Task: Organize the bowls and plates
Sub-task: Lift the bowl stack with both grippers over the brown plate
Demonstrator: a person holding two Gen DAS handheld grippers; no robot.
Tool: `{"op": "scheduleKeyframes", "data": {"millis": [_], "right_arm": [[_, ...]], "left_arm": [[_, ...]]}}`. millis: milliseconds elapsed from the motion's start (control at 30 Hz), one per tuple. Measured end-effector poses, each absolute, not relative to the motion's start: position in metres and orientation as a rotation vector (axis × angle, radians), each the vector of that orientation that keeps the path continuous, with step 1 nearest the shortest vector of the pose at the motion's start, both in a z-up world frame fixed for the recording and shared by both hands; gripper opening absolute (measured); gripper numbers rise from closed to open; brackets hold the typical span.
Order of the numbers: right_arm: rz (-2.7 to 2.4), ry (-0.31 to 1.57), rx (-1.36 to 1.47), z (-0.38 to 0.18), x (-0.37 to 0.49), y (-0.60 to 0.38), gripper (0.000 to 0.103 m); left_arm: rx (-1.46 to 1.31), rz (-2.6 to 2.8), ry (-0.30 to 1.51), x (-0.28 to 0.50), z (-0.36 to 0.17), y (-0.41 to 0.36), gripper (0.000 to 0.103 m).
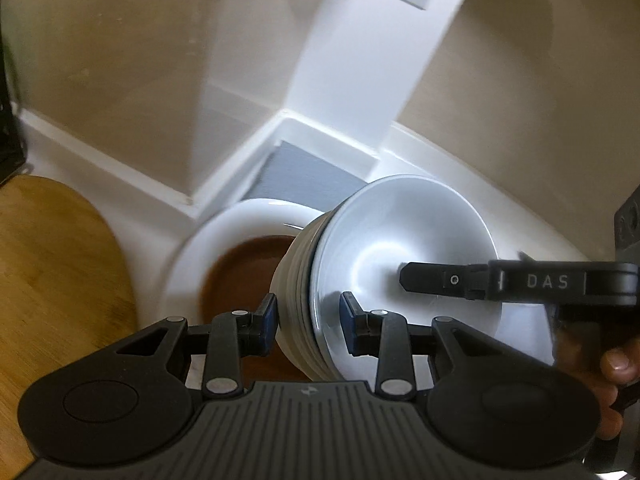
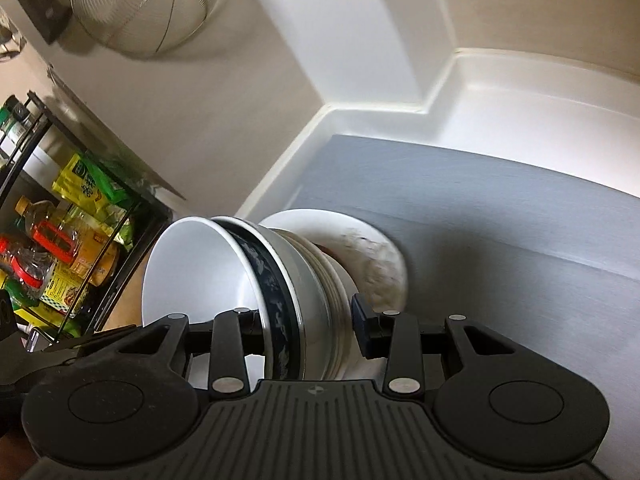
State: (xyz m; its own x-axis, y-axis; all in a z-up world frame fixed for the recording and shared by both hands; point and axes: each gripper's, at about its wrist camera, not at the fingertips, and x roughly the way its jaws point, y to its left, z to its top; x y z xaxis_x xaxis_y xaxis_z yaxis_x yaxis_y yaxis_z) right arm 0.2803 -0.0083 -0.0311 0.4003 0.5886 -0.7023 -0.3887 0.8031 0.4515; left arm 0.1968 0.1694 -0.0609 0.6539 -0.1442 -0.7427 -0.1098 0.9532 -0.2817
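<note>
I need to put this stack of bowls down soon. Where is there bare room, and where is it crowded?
Bare room: the grey mat, between the white ledge and the plate; also the wooden board, left of the plate. Crowded: the rack full of bottles and packets. Both tongs grip the bowls.

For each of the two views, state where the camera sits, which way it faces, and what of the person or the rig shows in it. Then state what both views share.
Left wrist: rides the left gripper, looking down along its fingers at the stack of bowls clamped on one rim side; the right gripper and a hand show at right.
Right wrist: rides the right gripper, looking down at the same stack of bowls from the opposite rim; a pantry rack at left.
Shared: the stack and the white plate behind it.
</note>
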Motion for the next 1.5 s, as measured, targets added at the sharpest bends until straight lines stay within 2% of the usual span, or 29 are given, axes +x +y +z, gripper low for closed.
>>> {"op": "scheduleKeyframes", "data": {"millis": [433,700,867,967,1100,1200,1300,1367,1400,1500], "right_arm": [[0.601,1.08,0.213,-0.06,0.299,0.029,0.039],[0.585,1.076,0.211,-0.064,0.299,0.032,0.04],[0.584,1.069,0.194,-0.064,0.299,0.035,0.041],[0.57,1.061,0.189,-0.062,0.298,0.031,0.045],[0.58,1.035,0.199,-0.056,0.29,0.023,0.047],[0.596,1.007,0.211,-0.051,0.287,0.018,0.047],[0.594,0.999,0.234,-0.045,0.287,0.011,0.047],[0.591,0.973,0.25,-0.039,0.285,0.003,0.047],[0.589,0.955,0.266,-0.036,0.284,-0.003,0.047],[0.594,0.915,0.334,-0.032,0.279,-0.022,0.05]], "left_arm": [[-0.342,-0.02,0.97,0.223,-0.086,0.192,0.037],[-0.321,-0.024,0.979,0.236,-0.092,0.192,0.038],[-0.299,-0.015,0.931,0.223,-0.082,0.197,0.039],[-0.337,-0.012,0.875,0.21,-0.073,0.21,0.046],[-0.393,-0.022,0.787,0.192,-0.063,0.229,0.046],[-0.416,-0.006,0.753,0.185,-0.061,0.24,0.045],[-0.466,0.024,0.743,0.184,-0.067,0.253,0.03],[-0.484,0.059,0.763,0.187,-0.075,0.26,0.025],[-0.478,0.072,0.78,0.191,-0.08,0.262,0.018],[-0.457,0.088,0.813,0.199,-0.095,0.262,0.018]]}}
